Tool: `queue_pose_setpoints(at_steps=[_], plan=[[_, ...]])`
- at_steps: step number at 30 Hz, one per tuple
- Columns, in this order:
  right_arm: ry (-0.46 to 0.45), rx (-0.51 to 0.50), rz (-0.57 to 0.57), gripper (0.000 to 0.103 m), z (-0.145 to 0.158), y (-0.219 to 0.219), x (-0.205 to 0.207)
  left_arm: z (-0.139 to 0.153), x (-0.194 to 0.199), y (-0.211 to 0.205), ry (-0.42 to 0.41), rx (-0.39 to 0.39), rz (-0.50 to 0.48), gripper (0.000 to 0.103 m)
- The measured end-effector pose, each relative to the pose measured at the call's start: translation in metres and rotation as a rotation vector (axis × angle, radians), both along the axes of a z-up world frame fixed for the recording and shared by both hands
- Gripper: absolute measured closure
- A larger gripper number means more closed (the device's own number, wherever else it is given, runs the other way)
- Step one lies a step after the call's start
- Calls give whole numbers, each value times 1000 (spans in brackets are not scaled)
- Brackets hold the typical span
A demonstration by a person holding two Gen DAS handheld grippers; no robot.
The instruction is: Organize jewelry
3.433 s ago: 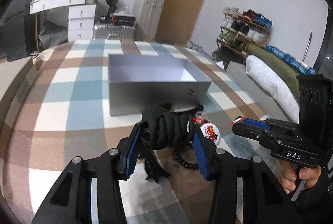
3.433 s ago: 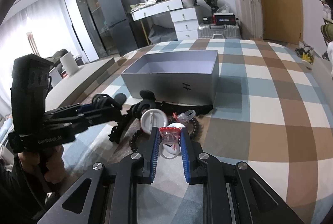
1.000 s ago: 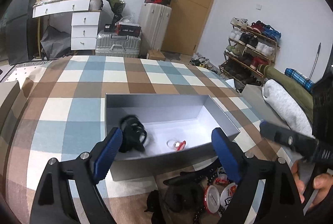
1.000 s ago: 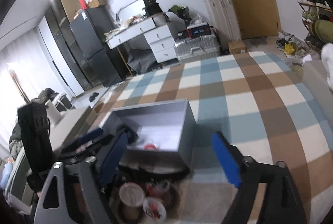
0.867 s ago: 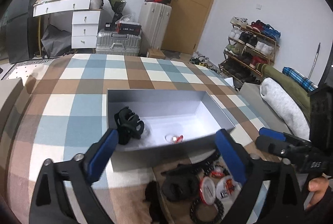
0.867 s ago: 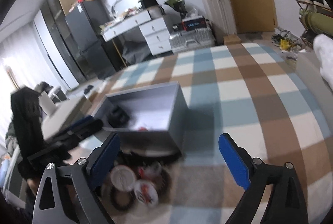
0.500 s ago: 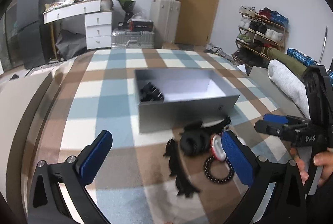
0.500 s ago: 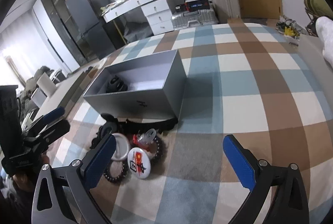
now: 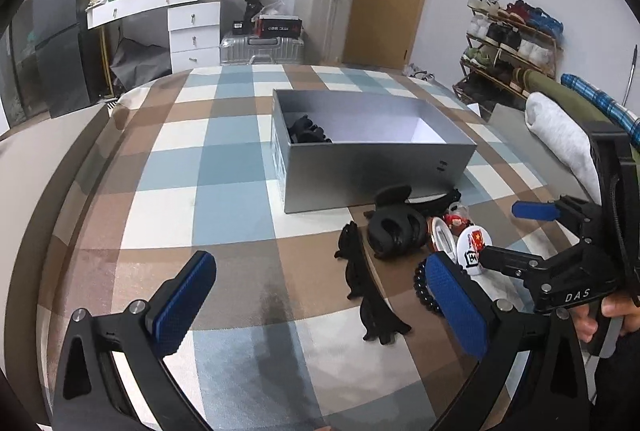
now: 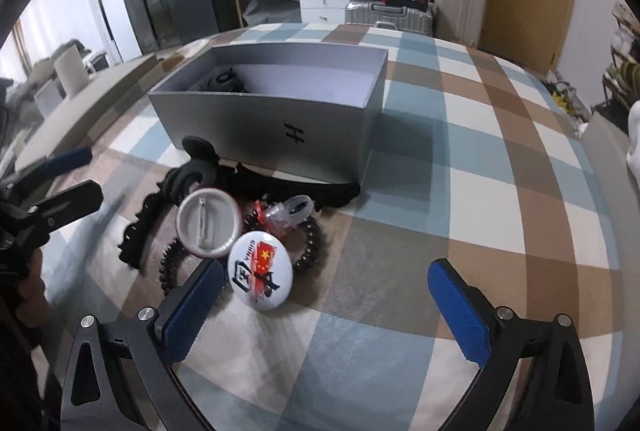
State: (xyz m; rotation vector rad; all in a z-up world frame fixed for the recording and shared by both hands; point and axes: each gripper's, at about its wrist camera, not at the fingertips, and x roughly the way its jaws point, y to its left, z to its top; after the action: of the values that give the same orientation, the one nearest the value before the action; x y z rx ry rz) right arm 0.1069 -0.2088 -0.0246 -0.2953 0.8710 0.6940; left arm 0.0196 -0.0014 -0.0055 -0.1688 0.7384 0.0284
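Here, an open grey rectangular cardboard box (image 10: 280,123) sits on a blue, brown and white checked cloth (image 10: 480,191) spread over a bed. Inside the box, at its left end, lies a black claw hair clip (image 9: 306,129); the rest of the box's white floor that shows is bare.

Just in front of the box's near wall the remaining pieces lie in a loose heap. A round white pin badge lying face down (image 10: 210,223) rests partly against a round white pin badge with a red flag print (image 10: 256,271). Beside them is a small clear plastic piece with red trim (image 10: 286,211), and a black beaded bracelet (image 10: 312,243) loops under and around this group. To the left are a second, larger black claw hair clip (image 9: 396,229) and a long black toothed hair clip (image 9: 366,287) lying flat. A black band-like item (image 10: 296,187) lies along the foot of the box.

The left hand-held gripper (image 9: 320,301) has its blue-padded fingers wide apart with nothing between them, above the cloth left of the heap. The right hand-held gripper (image 10: 324,305) is likewise spread wide and empty, its left pad just beside the flag badge.
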Motion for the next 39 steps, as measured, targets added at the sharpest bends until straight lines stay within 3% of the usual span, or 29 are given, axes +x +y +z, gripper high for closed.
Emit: queue_pose_setpoints(at_steps=[14, 39], plan=[[-28, -100, 19, 0, -13, 13, -8, -8, -1, 1, 36, 1, -5, 1], [-68, -105, 0, 1, -12, 26, -14, -8, 1, 3, 46, -9, 0, 1]])
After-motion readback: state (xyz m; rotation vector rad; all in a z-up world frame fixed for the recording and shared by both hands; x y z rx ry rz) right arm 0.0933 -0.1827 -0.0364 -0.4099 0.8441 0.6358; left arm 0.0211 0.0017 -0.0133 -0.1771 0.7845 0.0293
